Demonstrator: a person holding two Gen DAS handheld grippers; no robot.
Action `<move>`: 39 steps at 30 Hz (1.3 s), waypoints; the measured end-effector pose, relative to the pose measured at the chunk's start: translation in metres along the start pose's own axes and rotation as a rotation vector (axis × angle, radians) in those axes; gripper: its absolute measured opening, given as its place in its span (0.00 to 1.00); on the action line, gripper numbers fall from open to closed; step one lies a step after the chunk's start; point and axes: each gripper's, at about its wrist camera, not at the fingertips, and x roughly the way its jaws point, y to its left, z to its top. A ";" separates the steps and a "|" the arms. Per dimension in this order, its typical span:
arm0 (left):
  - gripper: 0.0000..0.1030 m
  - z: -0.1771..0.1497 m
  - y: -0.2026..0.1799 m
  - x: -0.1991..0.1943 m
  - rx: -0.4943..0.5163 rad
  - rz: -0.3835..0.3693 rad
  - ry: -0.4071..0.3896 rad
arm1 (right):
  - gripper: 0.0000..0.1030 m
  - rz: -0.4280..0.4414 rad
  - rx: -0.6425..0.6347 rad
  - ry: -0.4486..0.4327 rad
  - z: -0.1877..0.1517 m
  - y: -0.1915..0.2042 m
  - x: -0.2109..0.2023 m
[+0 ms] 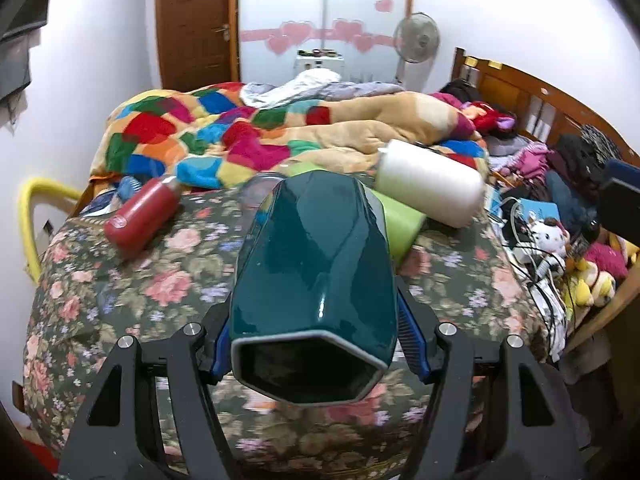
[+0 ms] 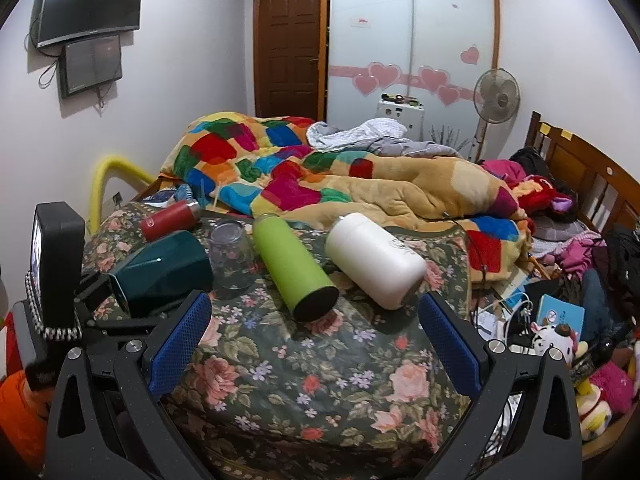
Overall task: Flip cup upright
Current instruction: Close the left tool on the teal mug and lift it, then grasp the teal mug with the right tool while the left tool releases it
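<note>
My left gripper (image 1: pixel 316 344) is shut on a dark teal faceted cup (image 1: pixel 316 272). The cup lies on its side between the blue pads, its open mouth toward the camera, just above the floral bedspread (image 1: pixel 120 280). The right wrist view shows the same cup (image 2: pixel 164 268) at the left, held by the left gripper. My right gripper (image 2: pixel 316 340) is open and empty over the floral bedspread (image 2: pixel 300 380), short of the bottles.
A red bottle (image 2: pixel 170 220), a clear glass (image 2: pixel 232 254) upside down, a green bottle (image 2: pixel 296 268) and a white bottle (image 2: pixel 376 260) lie on the bed. A patchwork blanket (image 2: pixel 300 168) is heaped behind. Clutter and toys (image 2: pixel 560 340) fill the right side.
</note>
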 end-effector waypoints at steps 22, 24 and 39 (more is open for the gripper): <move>0.64 -0.035 -0.055 0.076 0.058 -0.079 0.092 | 1.00 -0.080 0.025 0.142 -0.031 -0.028 0.036; 0.64 -0.036 -0.053 0.077 0.052 -0.087 0.107 | 1.00 -0.077 0.028 0.158 -0.032 -0.028 0.040; 0.67 -0.051 -0.043 0.078 0.027 -0.123 0.216 | 0.99 0.020 0.096 0.256 -0.042 -0.027 0.061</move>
